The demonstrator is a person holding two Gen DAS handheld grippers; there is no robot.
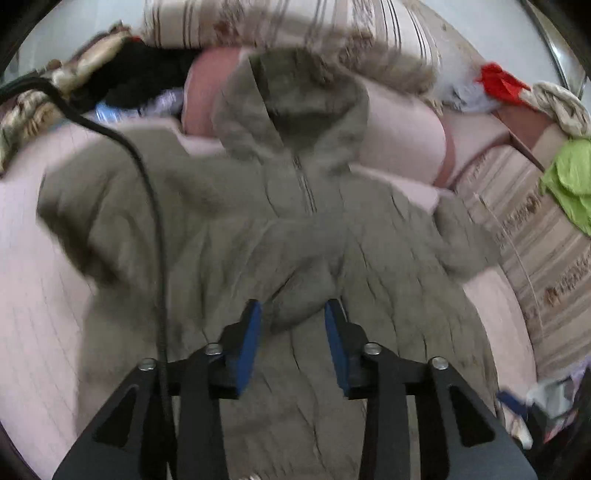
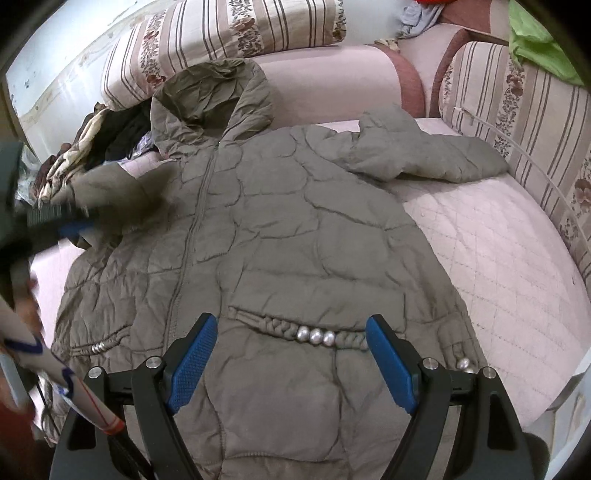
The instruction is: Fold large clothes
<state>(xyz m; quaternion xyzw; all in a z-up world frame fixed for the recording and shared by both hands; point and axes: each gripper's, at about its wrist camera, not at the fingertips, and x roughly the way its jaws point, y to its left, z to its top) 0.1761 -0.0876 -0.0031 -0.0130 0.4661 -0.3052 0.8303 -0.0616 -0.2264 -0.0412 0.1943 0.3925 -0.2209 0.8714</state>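
An olive quilted hooded jacket lies zipped and front-up on a pink sofa seat, its hood against the backrest. In the left wrist view one sleeve is folded across the jacket's chest. Its cuff ends between the blue pads of my left gripper, which stand a little apart and do not press on it. The right wrist view shows that left gripper blurred at the jacket's left side. My right gripper hangs wide open above the pearl-trimmed pocket, holding nothing. The other sleeve lies spread to the right.
Striped floral cushions line the back and the right side. A pile of dark and patterned clothes sits left of the hood. Green cloth and red cloth lie on the armrest. A black cable crosses the left wrist view.
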